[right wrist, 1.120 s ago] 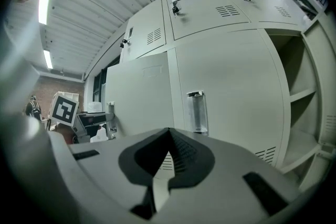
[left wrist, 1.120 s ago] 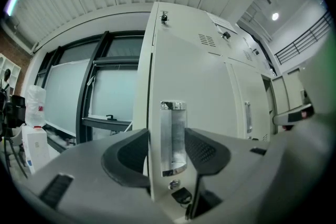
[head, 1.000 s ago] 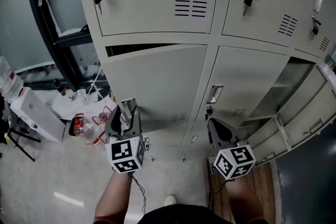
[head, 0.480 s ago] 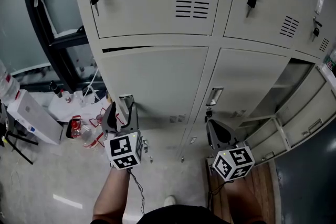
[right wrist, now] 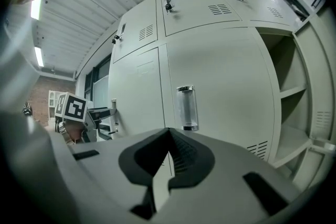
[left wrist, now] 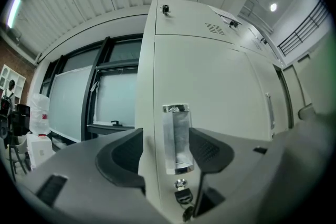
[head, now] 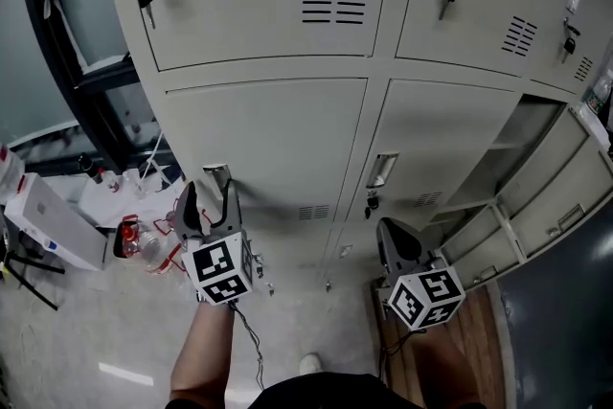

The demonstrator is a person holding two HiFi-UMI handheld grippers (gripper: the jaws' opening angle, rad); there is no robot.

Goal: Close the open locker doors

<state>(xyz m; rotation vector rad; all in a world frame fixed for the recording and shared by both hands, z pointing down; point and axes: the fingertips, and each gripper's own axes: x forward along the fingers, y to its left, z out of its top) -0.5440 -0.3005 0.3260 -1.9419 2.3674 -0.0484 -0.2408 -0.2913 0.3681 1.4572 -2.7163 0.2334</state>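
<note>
Locker door (head: 268,139) at the centre-left of the head view looks flush with its frame. Its handle (head: 216,175) stands between the spread jaws of the left tool (head: 211,198). Those jaws have just been opening, and the pads do not press on the handle.

To finish this step well, I would draw the left tool straight back off the handle. It should not snag the handle or the key (left wrist: 182,195) hanging below, so the door is not tugged out again.

The right tool (head: 393,235), jaws together and empty, sits low in front of the middle door (head: 431,139). One open door (head: 551,201) stands at the right edge, beside its bare compartment (head: 517,144).

Whether the left door's latch has caught cannot be seen. The open door is cut off by the frame, and its hinge and handle are unclear.
</note>
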